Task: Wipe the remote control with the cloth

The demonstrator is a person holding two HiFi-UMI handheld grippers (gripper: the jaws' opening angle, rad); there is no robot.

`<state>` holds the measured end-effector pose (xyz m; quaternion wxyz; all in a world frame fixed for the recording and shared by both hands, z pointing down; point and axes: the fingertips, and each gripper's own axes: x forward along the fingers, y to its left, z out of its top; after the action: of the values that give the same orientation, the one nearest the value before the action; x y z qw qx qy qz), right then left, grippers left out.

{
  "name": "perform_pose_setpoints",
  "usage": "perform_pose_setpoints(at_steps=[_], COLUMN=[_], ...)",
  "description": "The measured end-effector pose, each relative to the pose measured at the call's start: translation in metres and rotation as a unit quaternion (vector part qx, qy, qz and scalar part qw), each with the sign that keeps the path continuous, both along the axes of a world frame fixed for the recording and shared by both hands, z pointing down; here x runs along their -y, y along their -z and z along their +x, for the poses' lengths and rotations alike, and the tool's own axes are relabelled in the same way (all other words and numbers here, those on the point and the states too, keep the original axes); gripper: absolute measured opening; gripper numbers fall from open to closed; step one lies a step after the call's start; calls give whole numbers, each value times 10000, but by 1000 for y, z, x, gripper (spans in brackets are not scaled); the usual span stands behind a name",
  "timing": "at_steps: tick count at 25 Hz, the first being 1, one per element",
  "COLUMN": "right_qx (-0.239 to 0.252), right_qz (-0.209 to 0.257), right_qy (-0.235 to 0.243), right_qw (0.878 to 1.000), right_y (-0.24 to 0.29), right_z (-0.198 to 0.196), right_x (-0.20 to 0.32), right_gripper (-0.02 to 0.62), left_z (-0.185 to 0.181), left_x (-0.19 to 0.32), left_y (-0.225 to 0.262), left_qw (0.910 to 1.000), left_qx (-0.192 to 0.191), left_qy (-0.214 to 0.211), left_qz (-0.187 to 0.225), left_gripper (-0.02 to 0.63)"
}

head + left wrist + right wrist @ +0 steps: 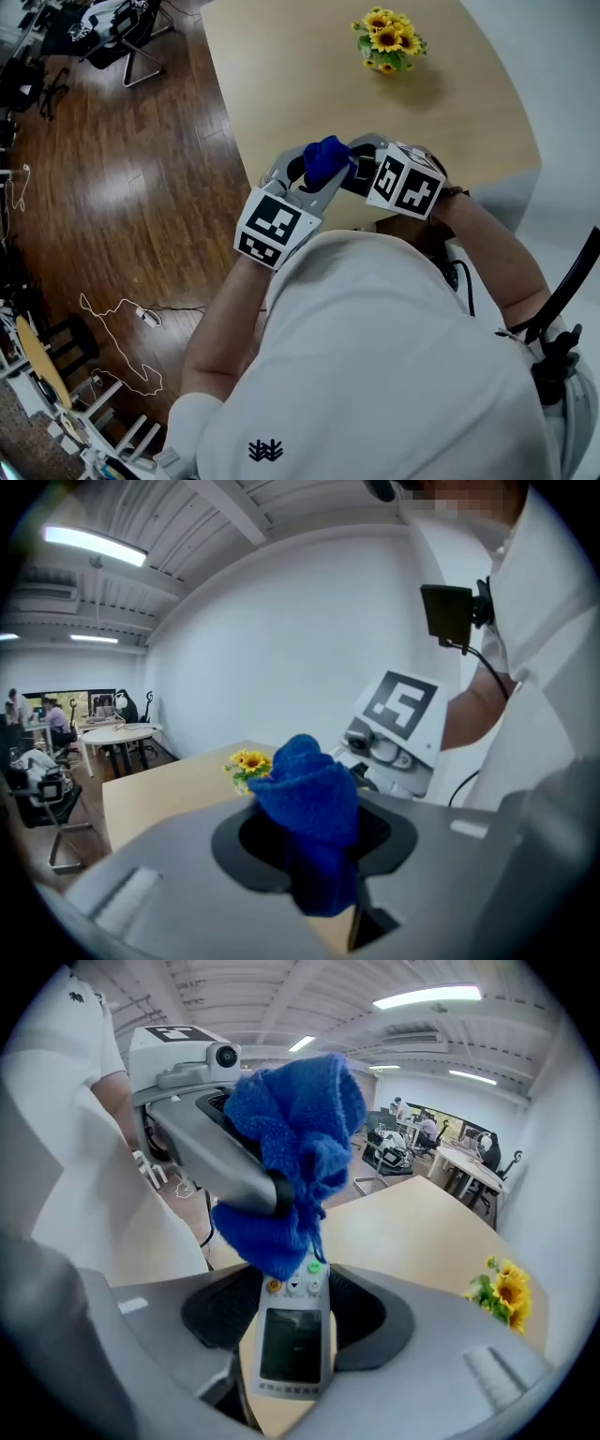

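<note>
Clamps the blue cloth (309, 794) in the left gripper (314, 855), with jaws clenched on the bunched wad. Grasps the remote control (292, 1340) in the right gripper (295, 1321), face up between those jaws, far end sticking out ahead and touching the cloth. Risks, by this reading, levering the remote out of the grip if pressed hard sideways, or snagging loose threads on the buttons (292, 1284). Works in mid-air above the near part of the tabletop (281, 75); leaves open room ahead of both jaws, with the sunflower bunch (387, 39) well apart.
</note>
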<state>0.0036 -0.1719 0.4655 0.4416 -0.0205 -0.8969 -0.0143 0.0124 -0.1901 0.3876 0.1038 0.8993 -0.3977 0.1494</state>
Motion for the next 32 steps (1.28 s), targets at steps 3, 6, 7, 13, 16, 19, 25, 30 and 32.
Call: perform_pose_setpoints(at_steps=[3, 6, 7, 13, 16, 19, 25, 30, 32], right_qx=[-49, -110, -135, -253, -238, -199, 20, 55, 34], right_qz=[-56, -64, -60, -94, -92, -25, -21, 49, 71], right_qy=[-197, -342, -384, -541, -490, -383, -241, -152, -134], right_qw=[9998, 9993, 9992, 9982, 9985, 9991, 9997, 9999, 9999], right_y=[-4, -6, -6, -13, -12, -10, 4, 13, 15], right_z=[10, 19, 22, 31, 26, 14, -16, -24, -23], right_x=[-3, 0, 1, -1, -2, -5, -16, -19, -19], right_gripper=[218, 218, 218, 218, 218, 218, 218, 218, 218], left_z=[-13, -31, -37, -63, -52, -28, 15, 11, 2], left_x=[-4, -2, -1, -3, -5, -9, -17, -17, -17], left_y=[0, 2, 2, 7, 21, 31, 27, 17, 14], left_qw=[9999, 9997, 9995, 9983, 9985, 9990, 9981, 9985, 9990], left_qx=[-5, -5, 7, -113, -308, -396, -455, -384, -286], left_qy=[81, 237, 291, 565, 459, 161, -385, -396, -340], left_qz=[-63, -98, -89, -65, 32, 152, 160, 67, 75], left_gripper=[146, 146, 146, 146, 146, 146, 146, 146, 146])
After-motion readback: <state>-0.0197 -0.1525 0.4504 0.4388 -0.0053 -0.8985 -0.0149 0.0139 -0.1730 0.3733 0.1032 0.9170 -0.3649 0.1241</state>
